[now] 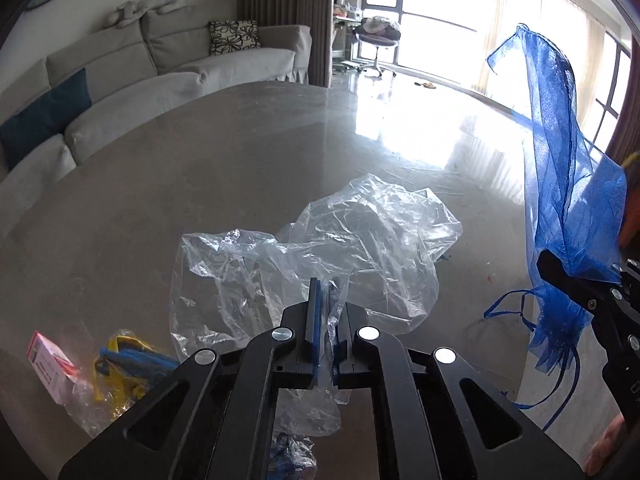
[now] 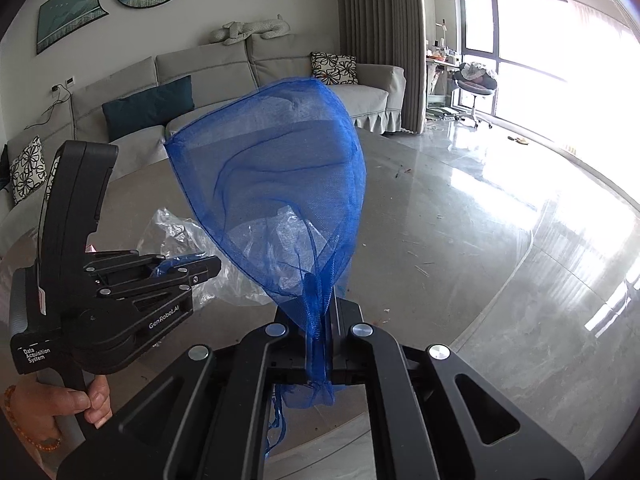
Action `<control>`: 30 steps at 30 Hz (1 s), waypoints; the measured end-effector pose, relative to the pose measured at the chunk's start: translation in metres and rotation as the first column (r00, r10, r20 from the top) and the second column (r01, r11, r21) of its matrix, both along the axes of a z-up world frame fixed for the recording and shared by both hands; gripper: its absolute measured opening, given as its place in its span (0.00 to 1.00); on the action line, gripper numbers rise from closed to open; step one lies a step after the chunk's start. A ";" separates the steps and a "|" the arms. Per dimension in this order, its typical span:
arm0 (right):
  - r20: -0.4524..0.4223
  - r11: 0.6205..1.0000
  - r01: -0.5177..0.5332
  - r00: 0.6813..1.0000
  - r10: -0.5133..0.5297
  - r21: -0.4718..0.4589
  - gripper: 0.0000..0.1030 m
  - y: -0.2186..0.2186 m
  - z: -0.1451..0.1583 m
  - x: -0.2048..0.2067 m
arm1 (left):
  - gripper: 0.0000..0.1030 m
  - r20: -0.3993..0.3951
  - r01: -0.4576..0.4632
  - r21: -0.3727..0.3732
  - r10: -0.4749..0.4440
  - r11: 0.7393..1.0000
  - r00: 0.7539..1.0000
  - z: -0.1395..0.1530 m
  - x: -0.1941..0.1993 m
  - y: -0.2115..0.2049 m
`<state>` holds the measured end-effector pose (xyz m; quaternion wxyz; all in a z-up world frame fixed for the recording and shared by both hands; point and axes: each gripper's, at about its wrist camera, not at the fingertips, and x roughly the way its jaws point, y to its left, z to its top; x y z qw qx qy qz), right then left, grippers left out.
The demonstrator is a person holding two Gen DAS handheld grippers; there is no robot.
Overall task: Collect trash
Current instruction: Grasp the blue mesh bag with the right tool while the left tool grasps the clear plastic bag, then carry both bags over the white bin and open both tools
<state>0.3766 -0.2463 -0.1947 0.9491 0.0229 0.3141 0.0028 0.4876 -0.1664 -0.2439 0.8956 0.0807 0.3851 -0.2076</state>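
Left gripper (image 1: 326, 300): fingers nearly closed, pinching clear film, held level by bare hand (image 2: 76, 402). Right gripper (image 2: 320, 320): fingers closed on blue mesh, raised alongside.

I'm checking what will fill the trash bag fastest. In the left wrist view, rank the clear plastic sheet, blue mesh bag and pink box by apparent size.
1. clear plastic sheet
2. blue mesh bag, though it hangs nearer the camera, so unsure
3. pink box
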 end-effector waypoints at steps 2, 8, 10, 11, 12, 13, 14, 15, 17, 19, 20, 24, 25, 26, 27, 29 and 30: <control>0.012 1.000 0.001 1.000 -0.001 -0.019 0.04 0.002 0.003 -0.005 | 0.02 0.043 0.006 0.010 -0.006 1.000 0.999 0.007 -0.010 -0.003; 0.026 1.000 0.001 1.000 0.000 -0.026 0.04 0.005 0.015 -0.012 | 0.01 0.123 0.026 0.035 -0.031 0.999 0.992 0.032 -0.037 -0.010; 0.037 1.000 0.000 0.999 0.001 -0.024 0.04 0.006 0.020 -0.015 | 0.01 0.132 0.026 0.034 -0.030 0.999 0.991 0.039 -0.041 -0.009; 0.040 1.000 -0.002 0.999 0.003 -0.025 0.04 0.006 0.023 -0.017 | 0.01 0.139 0.021 0.033 -0.025 0.999 0.990 0.043 -0.043 -0.008; 0.046 1.000 -0.002 0.999 0.004 -0.029 0.04 0.006 0.026 -0.020 | 0.01 0.148 0.014 0.030 -0.019 0.999 0.989 0.048 -0.046 -0.006; 0.054 1.000 -0.002 0.999 0.004 -0.027 0.04 0.006 0.030 -0.023 | 0.01 0.152 0.014 0.024 -0.018 1.000 0.988 0.052 -0.048 -0.004; 0.061 1.000 -0.002 0.998 0.003 -0.023 0.04 0.006 0.034 -0.027 | 0.01 0.156 0.013 0.018 -0.016 1.000 0.988 0.057 -0.051 -0.001; 0.068 1.000 0.000 0.998 0.002 -0.024 0.04 0.006 0.038 -0.031 | 0.01 0.163 0.010 0.013 -0.011 1.000 0.987 0.061 -0.056 0.002; 0.085 1.000 0.001 0.996 0.001 -0.016 0.04 0.006 0.045 -0.041 | 0.01 0.171 0.008 -0.001 -0.008 1.000 0.985 0.071 -0.068 0.007; 0.103 1.000 0.001 0.995 0.000 -0.010 0.04 0.009 0.053 -0.052 | 0.01 0.186 0.006 -0.015 -0.003 1.000 0.983 0.081 -0.082 0.016; 0.112 1.000 0.000 0.994 0.001 -0.010 0.04 0.010 0.057 -0.058 | 0.01 0.193 0.004 -0.019 0.000 1.000 0.981 0.085 -0.090 0.019; 0.142 1.000 -0.001 0.990 0.001 -0.004 0.04 0.019 0.069 -0.086 | 0.01 0.205 -0.005 -0.051 0.015 0.999 0.979 0.099 -0.120 0.037; 0.145 1.000 -0.001 0.989 0.001 -0.002 0.04 0.020 0.073 -0.090 | 0.01 0.199 0.000 -0.066 0.013 0.998 0.980 0.101 -0.130 0.041; 0.151 1.000 -0.004 0.989 0.003 0.004 0.04 0.023 0.074 -0.099 | 0.01 0.197 0.004 -0.075 0.011 0.997 0.980 0.102 -0.139 0.045; 0.157 1.000 -0.004 0.988 0.003 0.006 0.04 0.024 0.075 -0.108 | 0.01 0.203 0.002 -0.076 0.013 0.997 0.979 0.103 -0.150 0.048; 0.159 1.000 -0.003 0.987 0.003 0.001 0.05 0.028 0.074 -0.127 | 0.01 0.209 0.016 -0.086 0.002 0.996 0.978 0.103 -0.173 0.051; 0.158 1.000 0.000 0.987 0.000 0.000 0.05 0.028 0.073 -0.137 | 0.01 0.204 0.026 -0.095 -0.006 0.995 0.979 0.102 -0.186 0.052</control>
